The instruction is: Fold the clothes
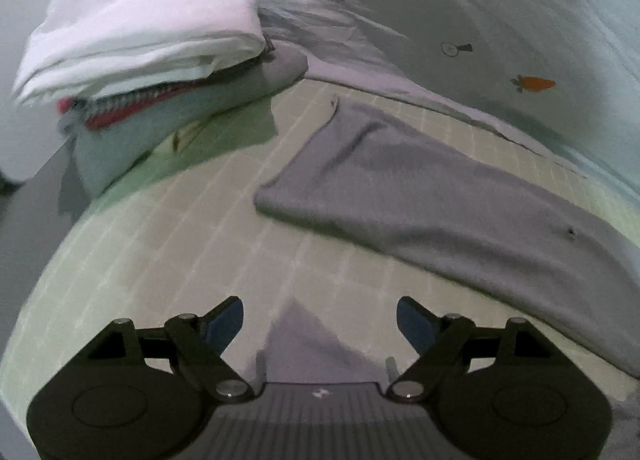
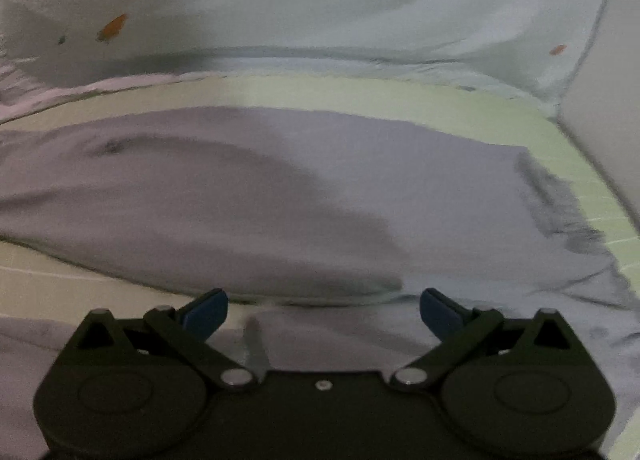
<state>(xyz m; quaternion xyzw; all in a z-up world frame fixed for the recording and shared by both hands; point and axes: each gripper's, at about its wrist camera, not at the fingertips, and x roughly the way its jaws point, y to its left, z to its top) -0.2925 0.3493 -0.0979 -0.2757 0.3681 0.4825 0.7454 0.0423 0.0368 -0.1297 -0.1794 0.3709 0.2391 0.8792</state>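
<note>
Two tongs, yours, both spread apart, empty: left tongs (image 1: 320,324) above green grid mat (image 1: 160,260), right tongs (image 2: 324,312) over grey garment (image 2: 280,200) lying flat on mat. Risk: careless grab bunches fabric; folded stack (image 1: 136,32) nearby could topple.

The grey garment (image 1: 420,196) was soft matt knit cloth. The mat (image 1: 180,244) looked smooth, matt and gridded. The white stack (image 1: 140,24) was smooth cloth. The fingers (image 2: 206,314) had matt blue pads on black plastic.
</note>
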